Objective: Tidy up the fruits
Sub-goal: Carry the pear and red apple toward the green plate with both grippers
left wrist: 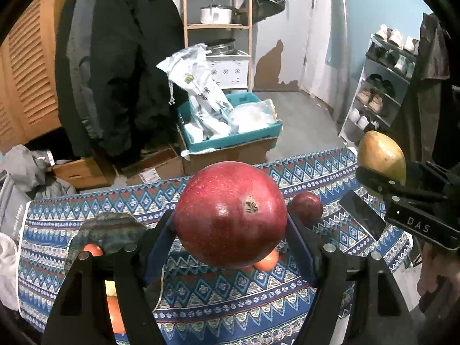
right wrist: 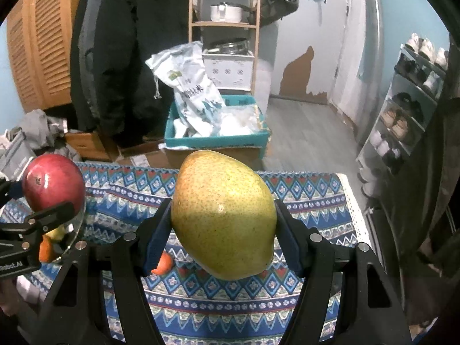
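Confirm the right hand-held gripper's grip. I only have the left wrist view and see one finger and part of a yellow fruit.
Observer: The right hand-held gripper is shut on a whole speckled pear. Both blue pads press its sides.
Operator: Room on the table to its right?
Observer: The patterned cloth right of the pear is bare up to a white perforated edge.

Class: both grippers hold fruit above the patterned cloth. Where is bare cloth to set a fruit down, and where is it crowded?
Free: the cloth on the shoe-rack side, and the near strip below the pear. Crowded: the left, where the plate holds fruit, an orange fruit sits under the red apple, and a small dark red fruit lies beside the phone.
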Tool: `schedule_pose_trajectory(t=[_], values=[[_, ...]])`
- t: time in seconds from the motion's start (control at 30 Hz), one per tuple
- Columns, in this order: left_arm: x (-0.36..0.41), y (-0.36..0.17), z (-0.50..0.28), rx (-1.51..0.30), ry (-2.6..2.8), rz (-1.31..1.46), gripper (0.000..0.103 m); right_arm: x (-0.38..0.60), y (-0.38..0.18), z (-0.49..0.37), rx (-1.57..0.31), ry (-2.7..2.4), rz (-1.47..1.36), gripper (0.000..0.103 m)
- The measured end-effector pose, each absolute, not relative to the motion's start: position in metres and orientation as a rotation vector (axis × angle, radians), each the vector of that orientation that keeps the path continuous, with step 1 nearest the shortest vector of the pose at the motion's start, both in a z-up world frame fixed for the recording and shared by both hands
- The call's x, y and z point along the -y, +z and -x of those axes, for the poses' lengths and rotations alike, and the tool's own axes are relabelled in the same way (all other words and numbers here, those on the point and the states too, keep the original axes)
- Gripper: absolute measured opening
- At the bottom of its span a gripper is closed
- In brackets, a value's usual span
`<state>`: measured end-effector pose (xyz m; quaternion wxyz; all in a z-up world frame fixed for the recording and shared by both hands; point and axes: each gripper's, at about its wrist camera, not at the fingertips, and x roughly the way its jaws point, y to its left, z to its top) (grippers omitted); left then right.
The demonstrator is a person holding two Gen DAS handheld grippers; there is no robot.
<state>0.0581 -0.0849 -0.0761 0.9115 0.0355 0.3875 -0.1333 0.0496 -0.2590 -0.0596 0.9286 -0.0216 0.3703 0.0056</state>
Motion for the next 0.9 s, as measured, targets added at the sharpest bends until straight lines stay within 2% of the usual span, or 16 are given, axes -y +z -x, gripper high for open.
schedule_pose_trajectory(t=[0.47, 0.9], values=[[0.044, -0.066, -0.052, -0.775, -0.229, -0.038, 0.076, 0.224, -0.044, -0.046, -0.723, 0.066, 0.088, 0.068], [0.005, -0.079, -0.06, -0.808, -0.16, 0.013, 0.076, 0.176, -0.051, -0.063, -0.75, 0.163, 0.1, 0.068]])
